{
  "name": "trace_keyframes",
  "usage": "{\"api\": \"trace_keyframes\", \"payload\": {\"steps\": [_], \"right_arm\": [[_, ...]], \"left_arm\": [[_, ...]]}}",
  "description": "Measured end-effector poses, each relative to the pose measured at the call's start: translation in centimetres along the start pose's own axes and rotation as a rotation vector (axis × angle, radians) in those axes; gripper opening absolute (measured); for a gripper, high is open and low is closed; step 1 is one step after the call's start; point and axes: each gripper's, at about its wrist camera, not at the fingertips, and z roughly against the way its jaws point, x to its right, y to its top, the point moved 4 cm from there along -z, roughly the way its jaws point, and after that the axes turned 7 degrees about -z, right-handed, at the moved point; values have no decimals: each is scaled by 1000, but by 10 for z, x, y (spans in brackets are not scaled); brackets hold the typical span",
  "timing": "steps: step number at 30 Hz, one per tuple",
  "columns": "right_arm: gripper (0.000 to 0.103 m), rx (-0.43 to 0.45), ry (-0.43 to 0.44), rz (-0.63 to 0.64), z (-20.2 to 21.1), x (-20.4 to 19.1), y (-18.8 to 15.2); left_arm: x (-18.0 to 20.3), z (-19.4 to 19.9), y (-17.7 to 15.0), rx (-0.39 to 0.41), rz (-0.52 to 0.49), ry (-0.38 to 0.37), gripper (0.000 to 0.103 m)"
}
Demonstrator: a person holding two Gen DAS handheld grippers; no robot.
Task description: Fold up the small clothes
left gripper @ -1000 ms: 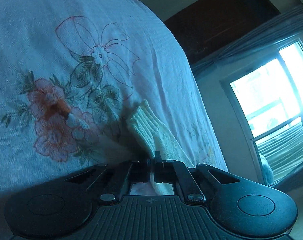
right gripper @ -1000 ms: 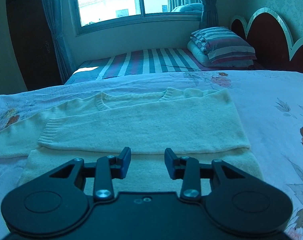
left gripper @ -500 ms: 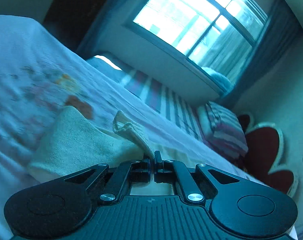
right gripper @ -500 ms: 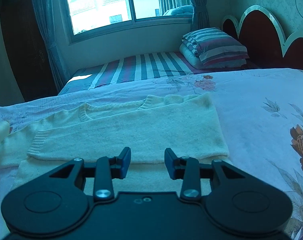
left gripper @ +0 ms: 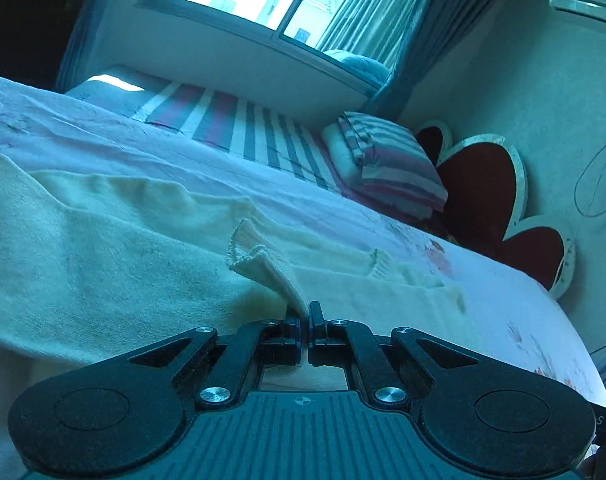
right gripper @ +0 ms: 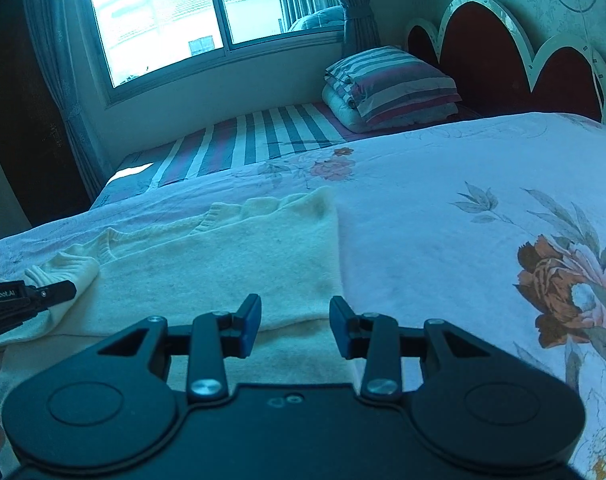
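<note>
Item: cream knit sweater [right gripper: 223, 268], partly folded, lying flat on the floral bedspread [right gripper: 443, 240] toward the bed's left side, neckline toward the far edge. One sleeve already lies across the body.

Item: sleeve cuff [left gripper: 259, 268], ribbed, lifted off the sweater's body and pinched between the clenched fingers of the left gripper [left gripper: 305, 320]. The cuff stands up from the jaws, its open end pointing away. From the right wrist view, the same gripper enters from the left edge of the bed with the sleeve bunched at its tip.

Item: right gripper [right gripper: 295, 320], jaws parted with nothing between them, hovering over the near edge of the sweater, grasping nothing.

Item: striped mattress cover [right gripper: 255, 136], exposed along the far edge of the bed under the window [right gripper: 175, 20].

Item: striped pillow [right gripper: 391, 84] on a folded quilt at the far right corner, beside the scalloped red headboard [right gripper: 503, 48].
</note>
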Motion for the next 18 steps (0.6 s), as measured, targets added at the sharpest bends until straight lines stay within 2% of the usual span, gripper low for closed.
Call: {"api": "trace_keyframes", "payload": {"steps": [4, 5, 6, 7, 8, 10, 13, 18], "right_arm": [[38, 2, -8, -8, 1, 10, 4], [39, 2, -8, -10, 0, 12, 5], [39, 1, -7, -12, 0, 14, 6], [39, 0, -6, -15, -1, 14, 7], [39, -1, -3, -17, -2, 14, 7], [40, -5, 11, -30, -4, 12, 8], [40, -20, 68, -57, -8, 0, 6], [38, -66, 178, -51, -23, -41, -8]], "left_arm": [[20, -24, -12, -48, -19, -19, 3], [26, -24, -16, -50, -37, -18, 9], [31, -23, -17, -45, -57, -26, 22], [36, -19, -17, -34, -65, -55, 45], [39, -11, -17, -18, -68, -75, 50], [39, 4, -16, 3, -97, -37, 50], [12, 34, -20, 24, -53, 41, 50], [-50, 84, -37, 50, -12, 256, 50]]}}
